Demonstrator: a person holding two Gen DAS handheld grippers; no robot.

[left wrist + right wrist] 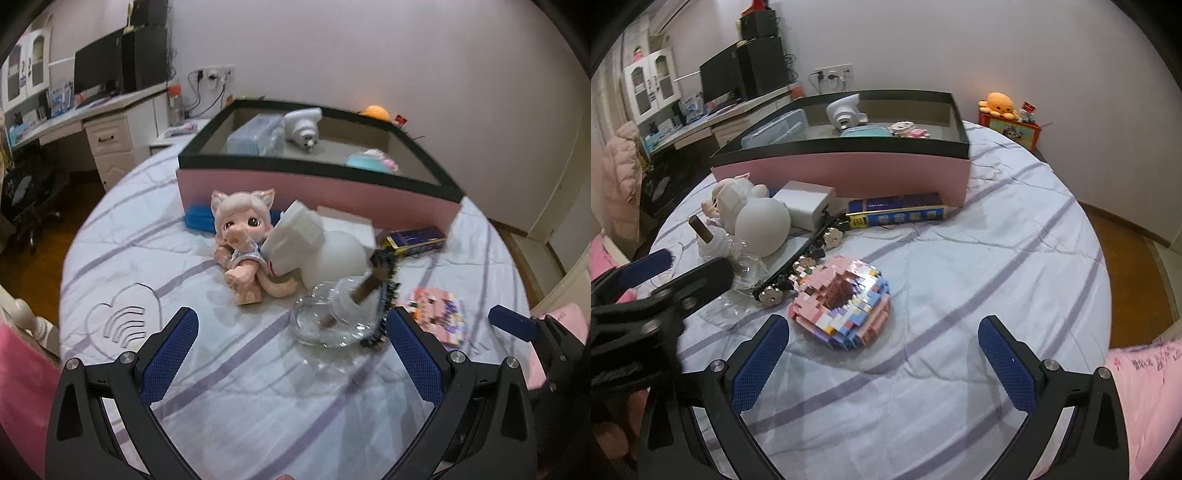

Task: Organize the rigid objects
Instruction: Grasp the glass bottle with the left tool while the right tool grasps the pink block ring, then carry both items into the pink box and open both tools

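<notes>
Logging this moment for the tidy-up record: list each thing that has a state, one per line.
Left gripper: open, holds nothing.
Right gripper: open, holds nothing.
Box: lidless, partly filled.
Doll: on the bed, leaning, outside the box.
Glass bottle: on its side, stoppered.
Brick donut: flat on the bed, intact.
Blue carton: lying against the box, closed.
Camera: inside the box.
</notes>
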